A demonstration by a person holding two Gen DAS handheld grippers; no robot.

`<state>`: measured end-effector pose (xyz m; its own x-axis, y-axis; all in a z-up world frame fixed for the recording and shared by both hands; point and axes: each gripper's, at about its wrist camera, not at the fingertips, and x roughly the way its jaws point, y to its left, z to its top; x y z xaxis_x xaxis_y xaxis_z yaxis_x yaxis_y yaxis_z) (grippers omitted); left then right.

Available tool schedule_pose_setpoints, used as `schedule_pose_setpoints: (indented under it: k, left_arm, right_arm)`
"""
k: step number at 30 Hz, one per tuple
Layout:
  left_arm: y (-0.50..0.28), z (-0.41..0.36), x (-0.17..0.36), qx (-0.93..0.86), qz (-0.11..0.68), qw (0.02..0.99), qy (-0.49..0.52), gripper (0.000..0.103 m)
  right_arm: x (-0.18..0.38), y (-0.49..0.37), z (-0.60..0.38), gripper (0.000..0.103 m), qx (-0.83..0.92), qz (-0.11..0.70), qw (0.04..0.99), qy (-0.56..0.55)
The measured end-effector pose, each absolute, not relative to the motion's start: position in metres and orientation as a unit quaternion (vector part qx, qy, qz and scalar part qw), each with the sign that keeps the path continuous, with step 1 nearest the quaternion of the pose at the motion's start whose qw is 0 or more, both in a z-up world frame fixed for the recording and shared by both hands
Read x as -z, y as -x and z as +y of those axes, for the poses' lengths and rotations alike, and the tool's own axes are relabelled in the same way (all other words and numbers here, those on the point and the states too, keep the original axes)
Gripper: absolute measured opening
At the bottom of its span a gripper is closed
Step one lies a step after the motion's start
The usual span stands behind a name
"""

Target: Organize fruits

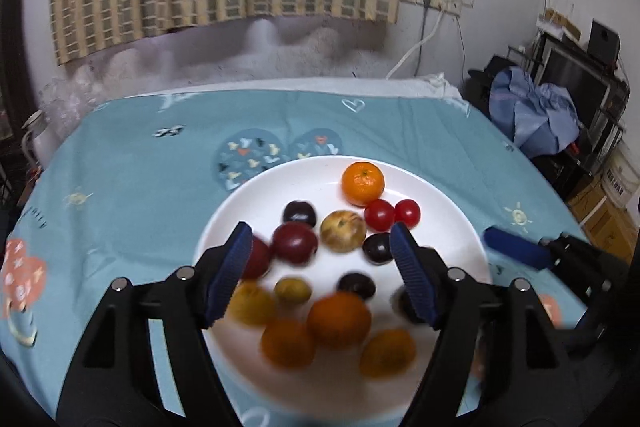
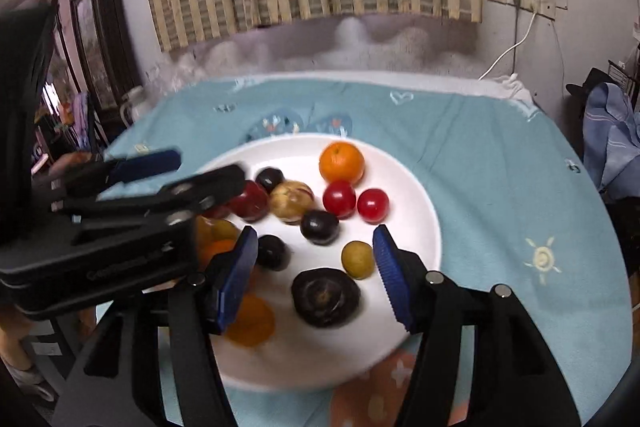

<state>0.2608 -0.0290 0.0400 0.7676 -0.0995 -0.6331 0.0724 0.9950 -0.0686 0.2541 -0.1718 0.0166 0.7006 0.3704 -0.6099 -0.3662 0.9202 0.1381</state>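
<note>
We hold both tongs over one white plate on the blue patterned cloth, and every fruit we can see already lies on that plate, none on the cloth. The left gripper has its jaws apart with nothing pressed between them — the dark red plum and the pale mottled fruit sit just ahead of the gap, and the blurred oranges lie lower in the left wrist view, nearer the camera. The right gripper also stands with its jaws apart, clamped on nothing; in its own view the broad dark fruit lies almost squarely in the gap, slightly toward the camera, with the small yellow-green fruit just beside the right-hand finger. That is the relation the next move turns on: the dark fruit is nearest the right tongs and well placed for them, while the left tongs reach in from the plate's other side. The fruit is a squat round, so no long axis dictates the approach — we judge a plain forward dip would bracket it. The far orange and two red tomatoes lie well beyond either pair.
</note>
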Motion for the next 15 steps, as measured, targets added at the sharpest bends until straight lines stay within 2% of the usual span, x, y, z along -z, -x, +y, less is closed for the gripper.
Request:
schedule_pose_setpoints:
  k: [2,5,9,11,15]
  left_arm:
    - [-0.232,-0.018,-0.051,0.036,0.32,0.946,0.042,0.088]
    - [-0.175,-0.01,-0.062,0.01,0.284,0.958,0.041,0.096]
    - [-0.106,-0.016,-0.053,-0.02,0.259,0.965,0.025,0.101]
    - [-0.087,-0.022,-0.042,-0.03,0.258,0.966,0.012,0.101]
    - [-0.07,-0.025,-0.016,-0.033,0.254,0.966,0.012,0.101]
  right_arm:
    - [-0.03,-0.234,-0.18,0.061,-0.193,0.324,0.926,-0.012]
    - [-0.04,-0.196,-0.195,0.071,-0.197,0.307,0.929,-0.057]
    - [-0.024,-0.139,-0.204,0.097,-0.15,0.273,0.948,-0.07]
    - [-0.009,-0.115,-0.204,0.1,-0.117,0.247,0.961,-0.052]
    - [-0.002,-0.111,-0.188,0.101,-0.082,0.247,0.965,0.026]
